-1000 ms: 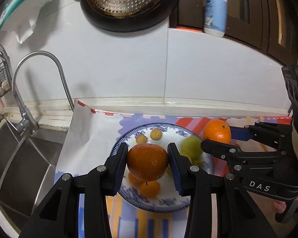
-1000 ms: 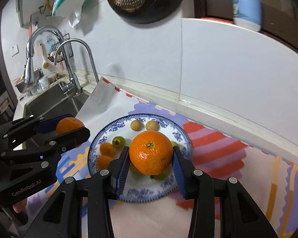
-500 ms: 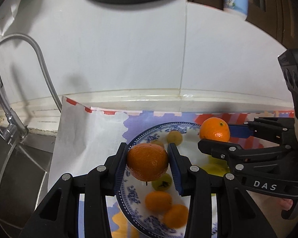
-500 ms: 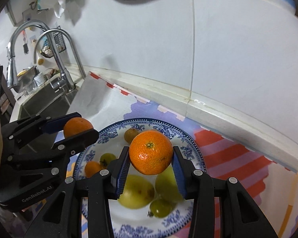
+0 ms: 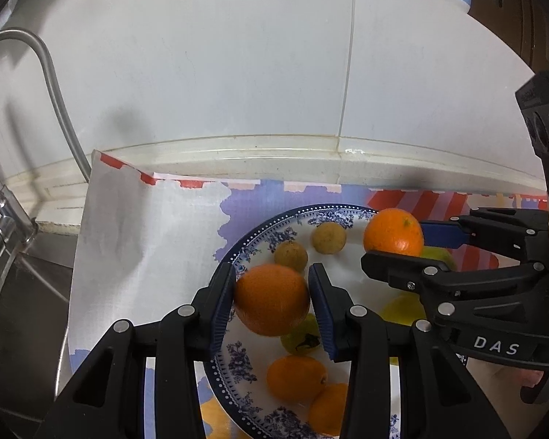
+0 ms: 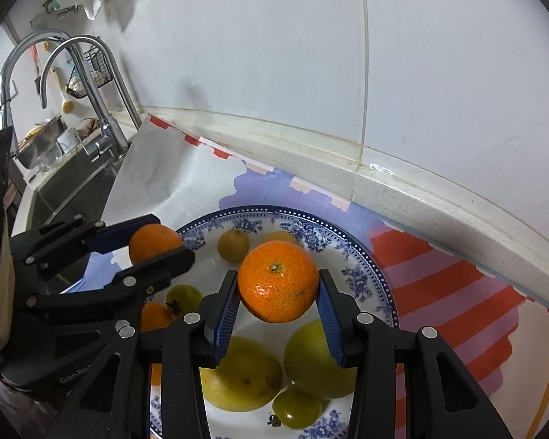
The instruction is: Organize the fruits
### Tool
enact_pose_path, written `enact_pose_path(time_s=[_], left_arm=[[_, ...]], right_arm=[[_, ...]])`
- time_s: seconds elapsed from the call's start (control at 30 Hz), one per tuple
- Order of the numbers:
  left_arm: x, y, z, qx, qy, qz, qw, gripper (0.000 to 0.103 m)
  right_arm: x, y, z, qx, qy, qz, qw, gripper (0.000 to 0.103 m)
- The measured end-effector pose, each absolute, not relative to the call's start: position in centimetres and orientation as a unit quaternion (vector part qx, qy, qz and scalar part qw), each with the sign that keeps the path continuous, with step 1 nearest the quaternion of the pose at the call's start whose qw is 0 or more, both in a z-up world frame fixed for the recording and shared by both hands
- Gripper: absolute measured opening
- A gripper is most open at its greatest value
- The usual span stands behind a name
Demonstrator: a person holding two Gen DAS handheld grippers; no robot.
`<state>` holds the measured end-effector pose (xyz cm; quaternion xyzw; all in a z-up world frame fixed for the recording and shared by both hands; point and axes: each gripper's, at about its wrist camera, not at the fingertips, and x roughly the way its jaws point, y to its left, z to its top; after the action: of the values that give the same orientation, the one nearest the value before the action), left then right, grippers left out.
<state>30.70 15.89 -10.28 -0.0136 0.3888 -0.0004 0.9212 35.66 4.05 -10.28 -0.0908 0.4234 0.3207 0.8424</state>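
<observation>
Now an orange (image 5: pixel 271 303) clenched in each hand-held gripper (image 5: pixel 272 301), above the plate (image 5: pixel 238 256).

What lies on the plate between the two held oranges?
In the right wrist view, two small yellow-brown fruits lie on the plate between them.

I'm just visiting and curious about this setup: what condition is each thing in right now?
left gripper: shut on an orange, above the plate
right gripper: shut on a second orange, above the plate
blue-patterned plate: holding loose fruit
faucet: no water seen running
patterned mat: far left corner curled up
</observation>
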Motion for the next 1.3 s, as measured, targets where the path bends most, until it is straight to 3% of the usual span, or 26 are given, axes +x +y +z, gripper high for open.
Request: enact_pose_path(time_s=[0.17,0.4,0.5,0.97,1.07,1.17,1.3], left_arm=[[29.8,15.6,-9.1,-0.008,0.372,0.012,0.928,0.041],[26.6,14.5,-6.8,-0.007,0.348,0.035,0.937,0.042],[25.1,13.6,-5.8,-0.004,0.338,0.035,0.940,0.051],[17.4,8.8,-1.5,0.011,0.294,0.002,0.956,0.055],[15.6,7.7,-0.8,0.017,0.284,-0.006,0.959,0.063],[13.3,6.5,-0.2,0.018,0.271,-0.017,0.962,0.063],[11.2,5.1,0.4,0.027,0.260,-0.021,0.965,0.066]], right_arm=[[35.0,3.4,-9.4,-0.089,0.410,0.315,0.851,0.049],[32.8,1.0,-7.5,-0.084,0.390,0.290,0.870,0.049],[31.7,-0.6,-6.8,-0.062,0.390,0.272,0.877,0.053],[22.0,-7.8,-1.6,-0.065,0.318,0.180,0.929,0.065],[19.8,-9.2,-0.7,-0.062,0.310,0.163,0.935,0.065],[17.5,-10.8,0.0,-0.043,0.306,0.148,0.939,0.071],[14.6,-12.6,0.6,-0.036,0.302,0.128,0.944,0.072]])
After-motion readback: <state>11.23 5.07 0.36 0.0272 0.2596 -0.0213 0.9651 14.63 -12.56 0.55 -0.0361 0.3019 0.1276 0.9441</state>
